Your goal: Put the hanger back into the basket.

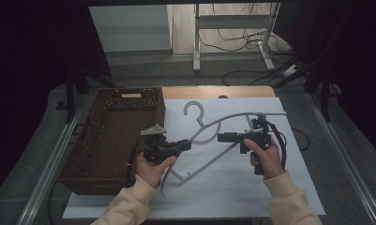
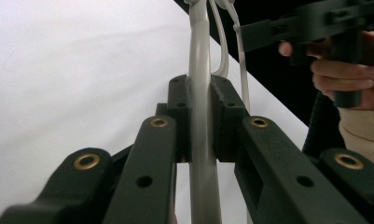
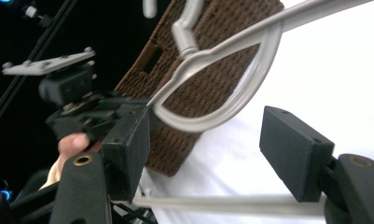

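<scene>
White sheeting covers the tabletop point(image 1: 251, 187), with a brown wicker basket point(image 1: 110, 136) standing at nine o'clock of my hands and dark floor and loose cables beyond at twelve. Between my two grippers lies a grey hanger point(image 1: 209, 133), hook toward twelve o'clock, its long bar running down toward six.

My left gripper point(image 2: 201, 100) is clenched on one of the hanger's thin arms; in the left gripper view the rod runs straight up between the pads with no gap either side. My right gripper point(image 3: 212, 144) is released: its jaws stand well apart, the hanger's lower bar passing between them and the curved loop just above, neither pad pressing on anything.

I judge this hanger to be light and fairly stiff, likely plastic or coated metal, with a smooth round rod that could roll or slide in a pinch. Being long and thin, it will swing about any single hold, so one grip near an end leaves the far end free to droop or twist. The best places to take hold look to be the straight stretches of the arms or the bottom bar, squarely across the rod, rather than the curved loop or the hook, where my pads would meet a bend and slip off.
</scene>
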{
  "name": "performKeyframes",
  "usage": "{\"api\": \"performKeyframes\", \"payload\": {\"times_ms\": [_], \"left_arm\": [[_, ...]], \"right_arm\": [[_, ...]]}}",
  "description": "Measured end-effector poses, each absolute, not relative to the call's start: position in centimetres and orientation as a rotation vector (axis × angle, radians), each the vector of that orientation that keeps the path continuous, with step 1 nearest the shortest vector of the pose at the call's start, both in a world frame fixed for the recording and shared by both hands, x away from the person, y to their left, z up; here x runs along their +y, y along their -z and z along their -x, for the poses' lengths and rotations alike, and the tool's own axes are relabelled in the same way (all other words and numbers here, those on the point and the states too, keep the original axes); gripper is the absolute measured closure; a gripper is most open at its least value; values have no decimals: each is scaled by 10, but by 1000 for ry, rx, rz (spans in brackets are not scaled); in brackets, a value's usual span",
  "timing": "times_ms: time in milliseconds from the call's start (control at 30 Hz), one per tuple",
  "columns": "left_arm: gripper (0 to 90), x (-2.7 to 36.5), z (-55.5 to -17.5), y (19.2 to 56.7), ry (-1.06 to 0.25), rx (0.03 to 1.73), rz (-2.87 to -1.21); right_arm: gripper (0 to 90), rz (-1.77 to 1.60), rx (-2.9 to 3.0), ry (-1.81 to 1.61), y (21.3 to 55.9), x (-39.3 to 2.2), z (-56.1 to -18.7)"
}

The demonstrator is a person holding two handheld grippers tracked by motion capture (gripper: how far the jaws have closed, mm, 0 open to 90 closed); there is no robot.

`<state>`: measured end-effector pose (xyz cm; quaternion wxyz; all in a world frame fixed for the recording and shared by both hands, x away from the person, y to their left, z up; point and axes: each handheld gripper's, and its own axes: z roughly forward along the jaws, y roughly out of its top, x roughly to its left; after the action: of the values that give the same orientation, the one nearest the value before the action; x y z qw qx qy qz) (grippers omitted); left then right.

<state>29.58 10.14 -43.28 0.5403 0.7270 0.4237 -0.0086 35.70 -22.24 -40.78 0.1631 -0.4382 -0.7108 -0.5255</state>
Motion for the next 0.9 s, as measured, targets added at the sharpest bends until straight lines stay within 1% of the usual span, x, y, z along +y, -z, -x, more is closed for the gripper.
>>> {"api": "performKeyframes", "payload": {"times_ms": [33,67,100,133,167,233,267,333,367,533,700,800,900], "left_arm": [[801,102,-295,430,15,1005,-1725],[802,102,-295,430,15,1005,-1725],[801,103,-293,426,13,996,-1727],[801,103,-293,426,13,996,-1727],[801,104,-292,423,13,991,-1727],[801,105,-290,419,10,980,-1727],[801,107,-289,415,6,972,-1724],[801,108,-288,413,5,972,-1720],[801,111,-288,409,1,973,-1709],[801,120,-288,404,-5,976,-1684],[801,131,-288,398,-8,973,-1661],[801,137,-288,395,-6,972,-1644],[801,141,-287,393,-8,971,-1635]], "right_arm": [[331,1231,-2032,1531,400,-230,-350],[331,1231,-2032,1531,400,-230,-350],[327,1208,-2047,1589,392,-242,-341],[327,1208,-2047,1589,392,-242,-341],[312,1190,-2085,1636,386,-252,-334],[300,1182,-2113,1659,384,-256,-330],[269,1143,-2178,1720,381,-268,-322],[257,1129,-2186,1734,382,-272,-320],[224,1088,-2231,1770,383,-281,-313],[183,1004,-2351,1796,390,-294,-301],[174,1003,-2396,1794,396,-300,-299],[179,1128,-2480,1762,410,-305,-304],[177,1176,-2486,1738,418,-306,-308]]}}
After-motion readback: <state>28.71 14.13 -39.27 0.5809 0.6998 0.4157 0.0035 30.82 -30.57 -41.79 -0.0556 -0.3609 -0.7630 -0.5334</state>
